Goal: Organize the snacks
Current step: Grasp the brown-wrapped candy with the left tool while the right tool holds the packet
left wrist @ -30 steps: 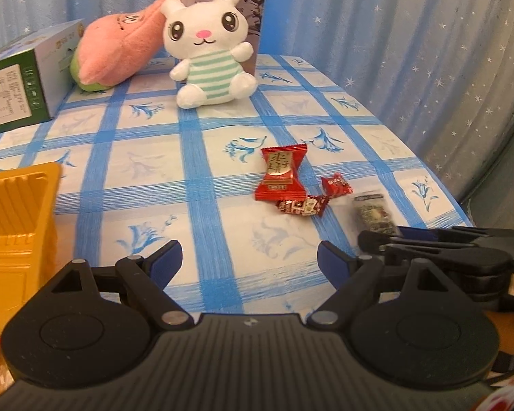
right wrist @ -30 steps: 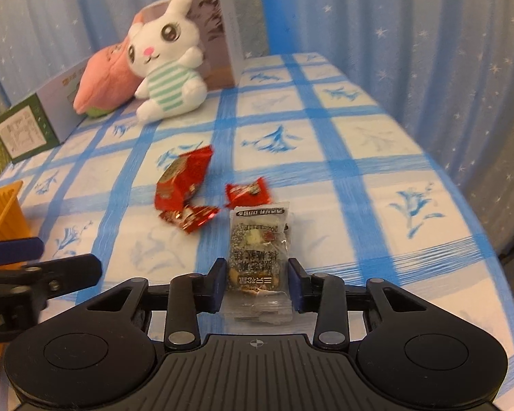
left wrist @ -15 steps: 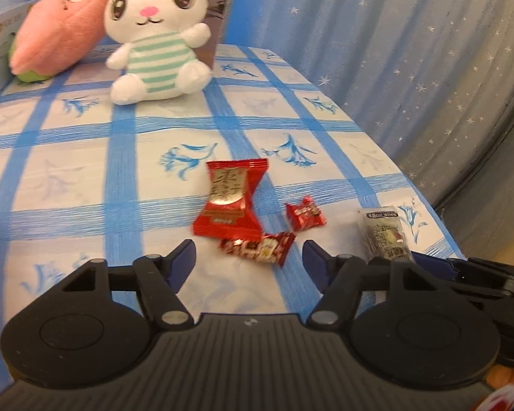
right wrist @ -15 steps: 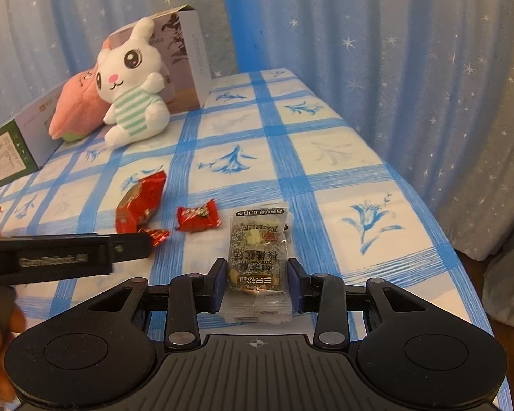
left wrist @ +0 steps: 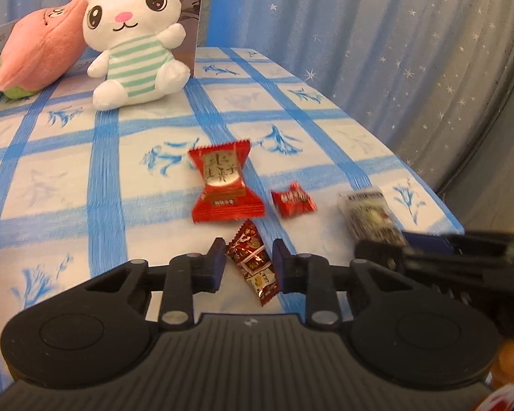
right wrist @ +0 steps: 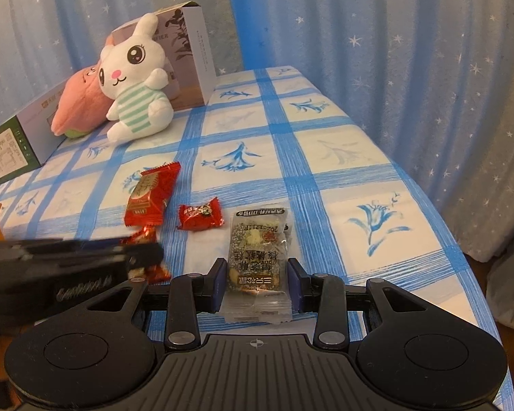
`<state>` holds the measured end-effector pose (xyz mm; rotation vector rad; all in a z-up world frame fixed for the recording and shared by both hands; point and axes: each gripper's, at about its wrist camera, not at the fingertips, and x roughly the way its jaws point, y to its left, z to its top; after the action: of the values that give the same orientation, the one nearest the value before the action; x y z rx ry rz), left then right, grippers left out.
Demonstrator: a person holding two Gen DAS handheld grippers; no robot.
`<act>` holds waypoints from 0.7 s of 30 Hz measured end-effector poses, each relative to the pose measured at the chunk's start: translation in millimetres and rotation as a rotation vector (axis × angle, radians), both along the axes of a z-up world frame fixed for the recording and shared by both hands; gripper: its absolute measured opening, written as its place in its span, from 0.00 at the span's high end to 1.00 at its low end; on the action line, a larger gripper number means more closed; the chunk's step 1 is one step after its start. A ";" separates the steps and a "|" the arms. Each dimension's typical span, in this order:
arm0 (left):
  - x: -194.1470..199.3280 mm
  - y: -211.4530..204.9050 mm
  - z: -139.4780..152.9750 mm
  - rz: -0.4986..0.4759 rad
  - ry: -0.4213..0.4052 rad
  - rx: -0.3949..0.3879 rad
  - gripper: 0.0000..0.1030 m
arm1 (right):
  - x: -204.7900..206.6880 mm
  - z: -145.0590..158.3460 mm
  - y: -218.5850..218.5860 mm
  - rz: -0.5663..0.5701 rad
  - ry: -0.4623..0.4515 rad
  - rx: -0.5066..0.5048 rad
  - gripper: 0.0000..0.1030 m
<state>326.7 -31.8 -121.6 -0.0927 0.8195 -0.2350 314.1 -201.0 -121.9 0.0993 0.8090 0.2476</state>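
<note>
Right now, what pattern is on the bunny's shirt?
Green and white stripes on the bunny's shirt, clearest in the left wrist view.

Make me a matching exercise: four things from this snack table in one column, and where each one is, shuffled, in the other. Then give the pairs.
1. long red candy
2. clear nut bar packet
3. white rabbit toy
4. big red packet

A. against the upright box at the back
B. flat on the cloth, nothing gripping it
C. between the left gripper fingers
D. between the right gripper fingers

1-C, 2-D, 3-A, 4-B

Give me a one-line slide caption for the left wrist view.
Left gripper has just closed around a dark red candy wrapper on the blue checked tablecloth, two red snacks just beyond.
</note>
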 end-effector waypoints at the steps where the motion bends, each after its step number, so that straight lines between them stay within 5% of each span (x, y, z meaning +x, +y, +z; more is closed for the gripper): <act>1: -5.8 0.9 0.7 0.000 0.004 0.001 0.75 | -0.5 0.1 0.8 0.004 0.001 -0.001 0.64; 7: -44.5 6.4 3.8 0.025 0.019 0.028 0.73 | -6.2 3.3 4.5 0.032 0.008 -0.001 0.64; 11: -57.9 4.1 2.9 0.051 0.003 0.102 0.56 | -10.8 5.5 8.4 0.054 0.007 -0.013 0.64; 19: -59.0 -0.6 0.3 0.031 -0.030 0.150 0.58 | -14.2 7.3 9.3 0.059 0.010 -0.016 0.64; 21: -57.0 -2.5 -1.0 0.011 -0.042 0.165 0.67 | -14.2 7.5 9.3 0.058 0.010 -0.015 0.64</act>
<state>269.7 -34.3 -122.6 0.0628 0.7936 -0.1578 300.0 -191.7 -114.4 0.0628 0.8244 0.2959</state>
